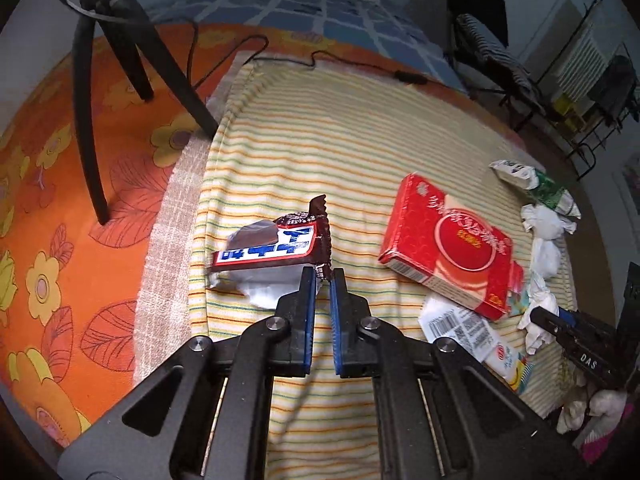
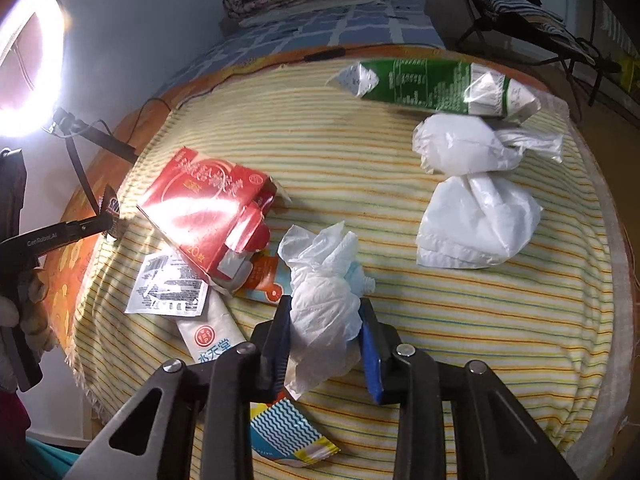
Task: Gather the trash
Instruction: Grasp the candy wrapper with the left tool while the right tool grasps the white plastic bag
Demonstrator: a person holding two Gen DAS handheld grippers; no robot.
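On the left, a torn brown-and-red chocolate bar wrapper with white-blue lettering [image 1: 276, 246] is being pinched at its crimped end by the left gripper [image 1: 322, 276], whose blue pads are pressed nearly together on the foil; the wrapper is being held just above the yellow striped cloth [image 1: 320, 140]. Further right, a flat red cardboard box [image 1: 448, 240] is lying on the cloth, overlapping a white barcode-printed sachet [image 2: 168, 286] and a white plastic tube with a red logo [image 2: 212, 336]. Next, a crumpled white tissue [image 2: 324, 300] is being clamped between the pads of the right gripper [image 2: 326, 316] — its jaws are closed on the paper. To the far right, a knotted white plastic bag [image 2: 476, 196] and a flattened green-and-white drink carton [image 2: 432, 84] are lying untouched. Judging by this, collection is only beginning — two pieces are in hand, most are left, and no bin is visible. Everything looks light, limp and easily crushed.
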